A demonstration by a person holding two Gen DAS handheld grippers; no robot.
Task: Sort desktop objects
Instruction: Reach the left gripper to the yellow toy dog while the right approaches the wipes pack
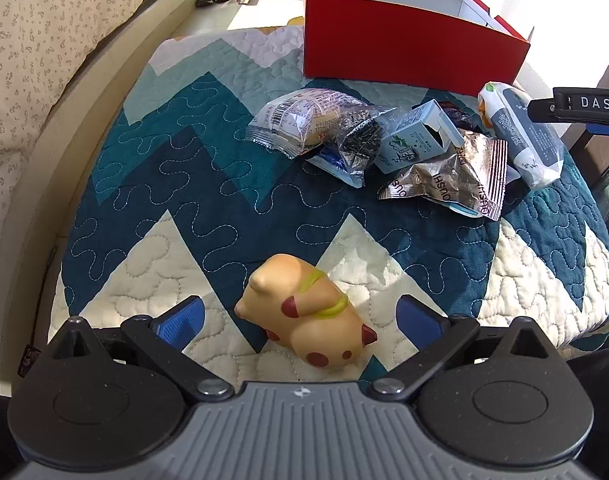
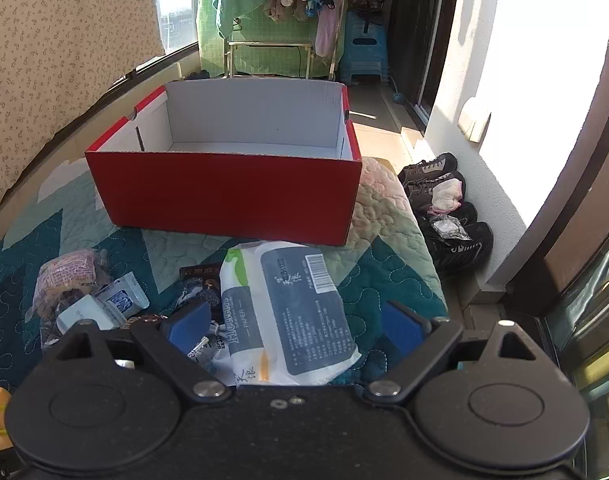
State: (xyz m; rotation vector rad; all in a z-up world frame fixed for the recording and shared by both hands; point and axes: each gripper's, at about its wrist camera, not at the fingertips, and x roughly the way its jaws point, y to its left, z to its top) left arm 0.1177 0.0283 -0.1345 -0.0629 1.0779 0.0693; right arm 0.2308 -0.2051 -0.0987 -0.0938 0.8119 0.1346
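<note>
Between the spread pads of our left claw (image 1: pixel 300 320) lies the toy pig (image 1: pixel 308 314), untouched; our right claw (image 2: pixel 296 326), equally wide and empty, straddles the tissue pack (image 2: pixel 288 312) on the quilted surface (image 1: pixel 184 208). We judge both grasps are about to begin: close, lift, then carry ahead to the red box (image 2: pixel 228 196) beyond

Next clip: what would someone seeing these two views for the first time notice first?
The big red box, open and white inside, stands at the far end of the zigzag quilt. A tan toy animal lies between the open fingers of the left gripper, and a white tissue pack lies between those of the open right gripper. A heap of snack wrappers lies in front of the box.
</note>
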